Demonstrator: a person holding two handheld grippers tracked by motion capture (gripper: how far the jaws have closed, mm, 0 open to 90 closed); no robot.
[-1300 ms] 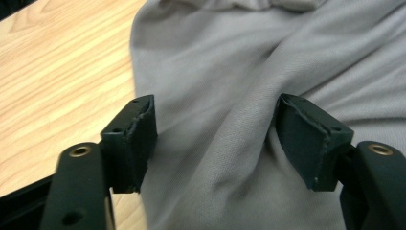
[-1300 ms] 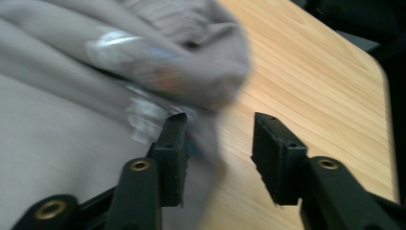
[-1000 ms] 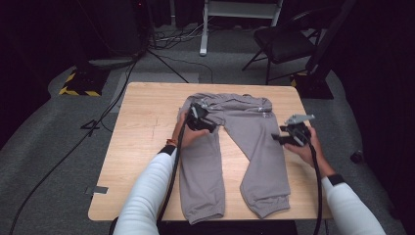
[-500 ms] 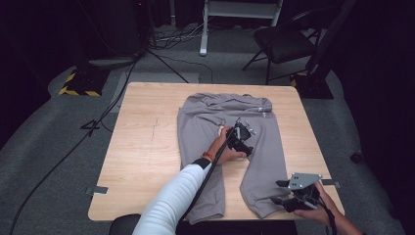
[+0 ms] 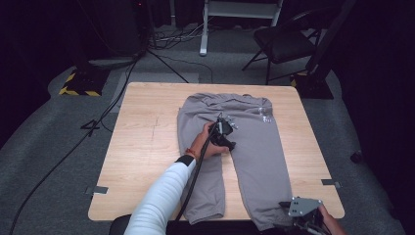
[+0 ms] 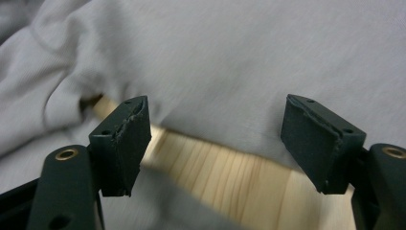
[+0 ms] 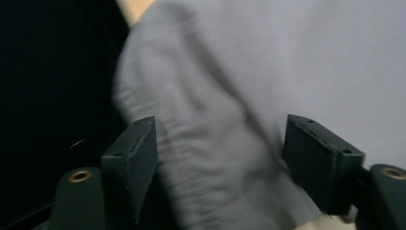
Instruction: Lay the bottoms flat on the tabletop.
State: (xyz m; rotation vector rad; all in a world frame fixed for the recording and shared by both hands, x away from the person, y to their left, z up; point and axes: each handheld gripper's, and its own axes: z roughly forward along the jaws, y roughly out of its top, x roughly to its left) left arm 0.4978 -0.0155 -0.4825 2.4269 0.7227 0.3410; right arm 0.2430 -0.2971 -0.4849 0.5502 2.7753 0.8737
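Note:
Grey sweatpants (image 5: 254, 142) lie flat on the wooden table (image 5: 147, 147), waistband at the far side and legs toward me. My left gripper (image 5: 229, 144) hovers at the crotch where the legs part. In the left gripper view its jaws (image 6: 215, 143) stand open over the inner edge of a leg (image 6: 239, 57), with bare wood showing between them. My right gripper (image 5: 288, 215) is at the near right edge by the right leg's cuff. Its jaws (image 7: 218, 163) have just been opening; the ribbed cuff (image 7: 206, 158) lies between them, unpressed.
A black chair (image 5: 284, 41) and a white stand (image 5: 240, 10) sit beyond the table's far edge. Cables cross the grey floor near a black-and-yellow striped base (image 5: 78, 90). Tape marks (image 5: 98, 190) sit on the table's near corners.
My right gripper has drawn back from the waist's right side to the cuff at the near edge. My left gripper has shifted right, from the left hip to the crotch.

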